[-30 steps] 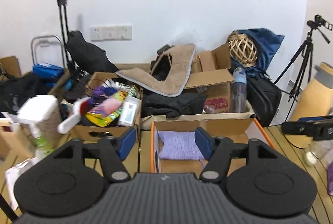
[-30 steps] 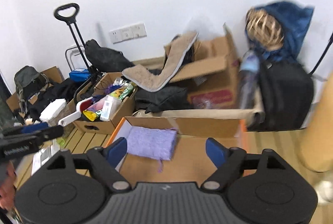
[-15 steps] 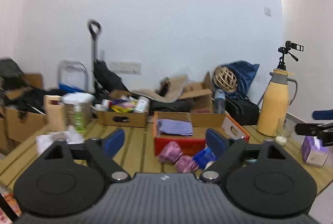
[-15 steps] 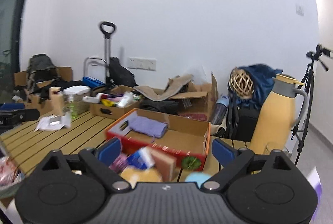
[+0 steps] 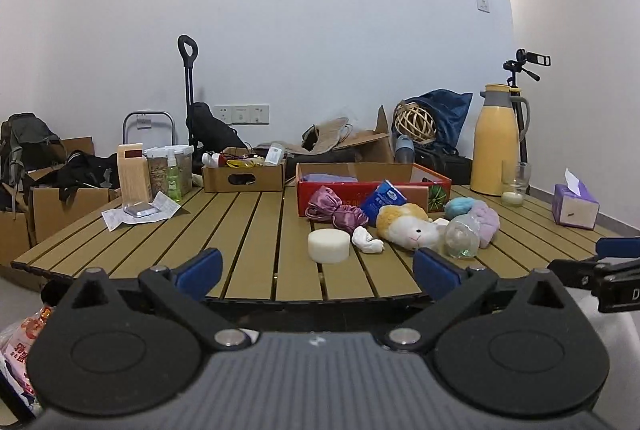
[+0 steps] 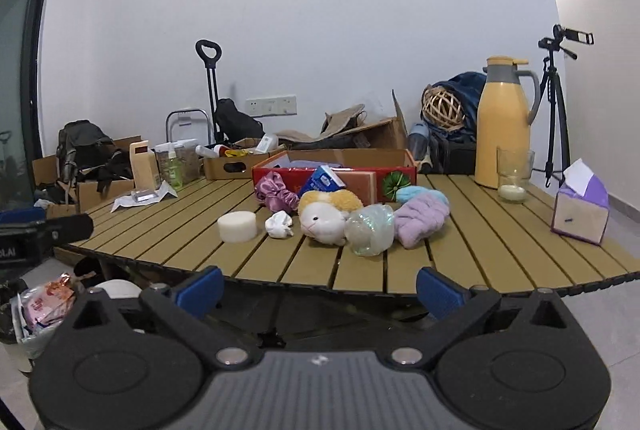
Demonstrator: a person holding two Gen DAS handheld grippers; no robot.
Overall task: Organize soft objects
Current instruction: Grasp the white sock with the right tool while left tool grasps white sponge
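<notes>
L gripper [image 5: 316, 268] & R gripper [image 6: 318, 286]: jaws just opened wide, nothing between. Both short of table [image 6: 500, 250] edge; plush toy [image 6: 326, 214], white sponge [image 6: 237, 226] ahead.

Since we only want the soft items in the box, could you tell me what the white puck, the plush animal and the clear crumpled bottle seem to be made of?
White puck: matte, faintly grainy, probably foam or sponge; hardness unclear.
Plush animal: fuzzy pile fabric, white face and yellow back, evidently stuffed.
Clear crumpled bottle: thin glossy transparent plastic, dented, with glints; squashable, not truly soft.
</notes>
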